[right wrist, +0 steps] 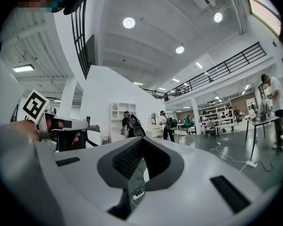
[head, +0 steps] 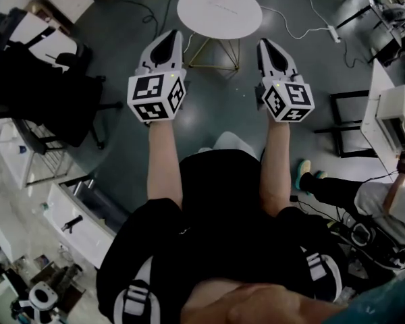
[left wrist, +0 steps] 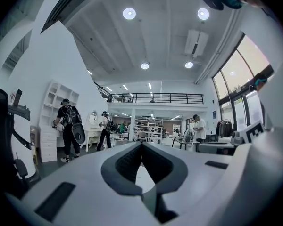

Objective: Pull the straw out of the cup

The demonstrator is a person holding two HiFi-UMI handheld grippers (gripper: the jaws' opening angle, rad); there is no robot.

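Observation:
No cup or straw shows in any view. A round white table (head: 219,9) on gold wire legs stands ahead on the dark floor, and its top looks bare. My left gripper (head: 170,36) is held out level short of the table's left side, its jaws shut with nothing between them (left wrist: 141,144). To its right my right gripper (head: 266,44) points the same way, short of the table's right side. Its jaws also meet at the tips and are empty (right wrist: 142,139). Both marker cubes face the head camera.
A black office chair (head: 47,86) stands to the left. A power strip (head: 334,32) with its white cable lies on the floor beyond the table. At the right are a white desk (head: 391,113) and a seated person (head: 364,198). Far off, people with backpacks (left wrist: 68,126) stand by white shelves.

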